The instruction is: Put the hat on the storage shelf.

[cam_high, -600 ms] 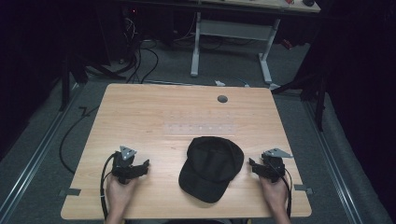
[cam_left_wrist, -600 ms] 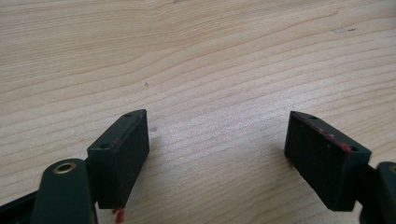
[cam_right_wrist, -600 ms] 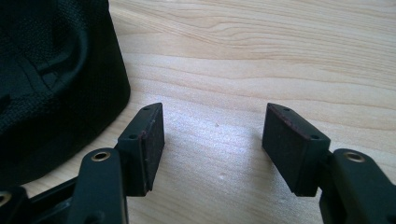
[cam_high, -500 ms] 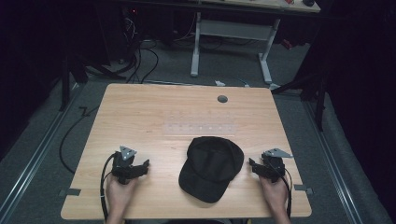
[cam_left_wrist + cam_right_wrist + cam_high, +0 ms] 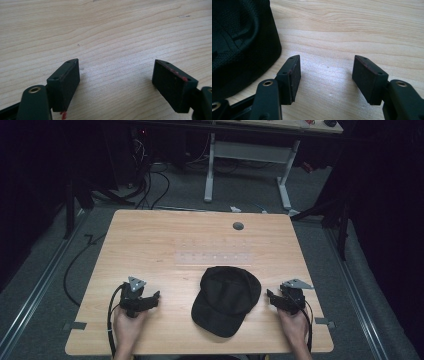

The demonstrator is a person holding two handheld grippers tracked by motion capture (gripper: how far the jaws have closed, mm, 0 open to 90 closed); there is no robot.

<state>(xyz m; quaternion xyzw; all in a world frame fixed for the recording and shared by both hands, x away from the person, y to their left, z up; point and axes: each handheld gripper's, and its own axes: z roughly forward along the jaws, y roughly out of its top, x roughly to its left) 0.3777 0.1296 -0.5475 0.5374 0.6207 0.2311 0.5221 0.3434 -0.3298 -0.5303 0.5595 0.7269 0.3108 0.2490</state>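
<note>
Start position, likely: black fabric baseball cap untouched on light wooden table. Left gripper, right gripper: jaws wide apart, empty. Next: approach cap edges.

The tabletop is pale wood with wavy brown grain lines, a small dark grey disc near its far edge and a faint row of light dots across the middle. The cap is plain black, its cloth a fine woven mesh. The left gripper and right gripper are black with grey top plates; their fingers are dark green-black, flecked with red.
</note>
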